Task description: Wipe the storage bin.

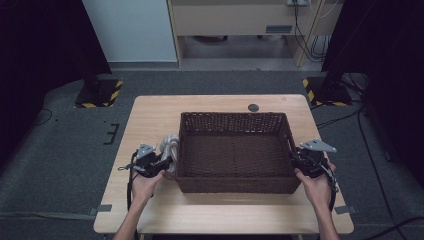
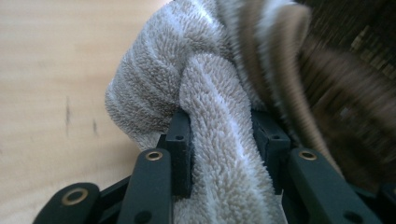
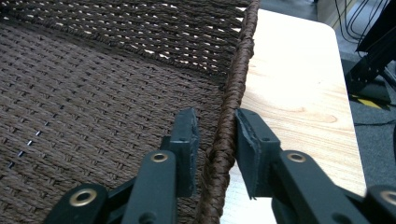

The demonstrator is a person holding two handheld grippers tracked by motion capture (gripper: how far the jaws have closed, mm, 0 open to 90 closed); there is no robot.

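A dark brown wicker basket (image 1: 232, 116) stands in the middle of the wooden table (image 1: 150, 115). A beige striped terry towel (image 1: 170, 145) is bunched against the outside of its left wall. My left gripper (image 1: 162, 162) is shut on a fold of the towel (image 2: 154, 74), which fills the gap between its jaws (image 2: 222, 135) just above the tabletop. My right gripper (image 1: 295, 159) straddles the basket's right rim (image 3: 243, 56), one jaw inside and one outside, closed on the braided edge (image 3: 217, 135). The basket holds nothing.
A small dark disc (image 1: 253, 107) lies on the table behind the basket. Bare wood runs along the front edge and right of the basket (image 3: 299, 79). Stand bases with yellow-black stripes (image 1: 97, 92) (image 1: 327, 90) sit on the floor beyond the far corners.
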